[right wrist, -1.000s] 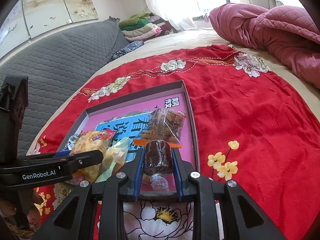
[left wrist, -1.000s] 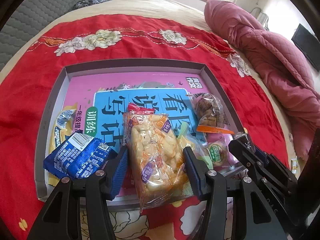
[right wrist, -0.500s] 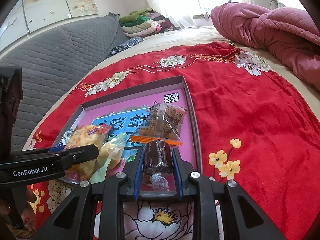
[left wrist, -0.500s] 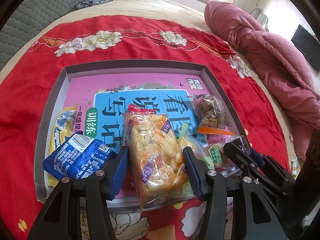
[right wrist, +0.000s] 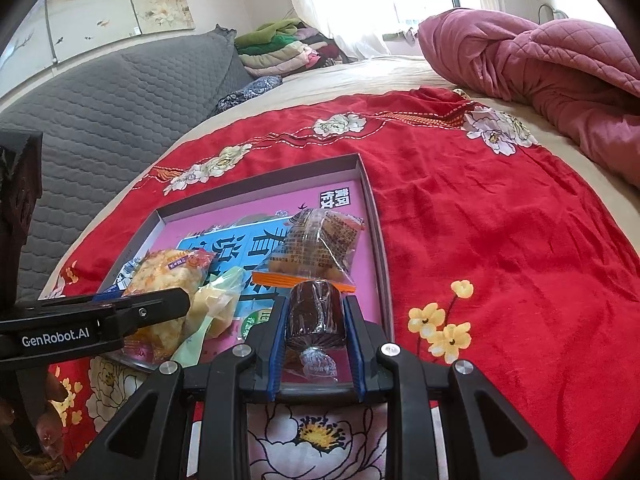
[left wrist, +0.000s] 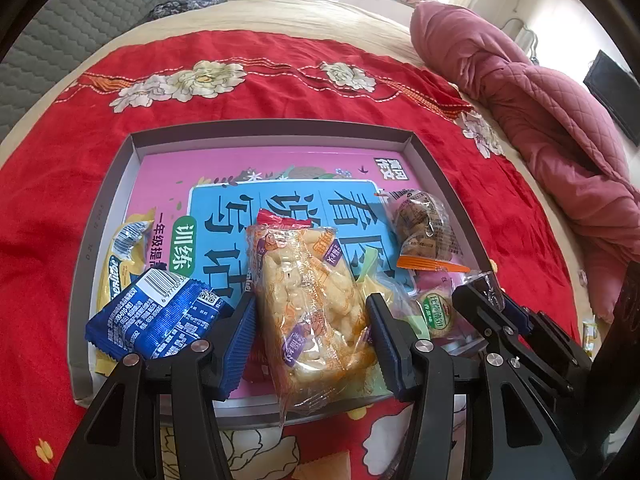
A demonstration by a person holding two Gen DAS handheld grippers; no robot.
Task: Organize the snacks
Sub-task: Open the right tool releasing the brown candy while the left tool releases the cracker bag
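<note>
the right gripper (right wrist: 316,322) is clamped on a dark brown cylindrical snack in clear wrap (right wrist: 316,314), poised over the near right corner of the grey shallow tray with a pink book cover inside (right wrist: 370,200). to place it well, lower it onto bare pink beside the clear bag of brown pastries (right wrist: 320,240), then part the jaws. the left gripper (left wrist: 312,330) straddles the clear packet of puffed yellow sticks (left wrist: 308,296), jaws wide; whether they press it, i cannot tell.

snacks (left wrist: 308,304) in tray (left wrist: 260,130), tray on blanket (left wrist: 280,80)
</note>
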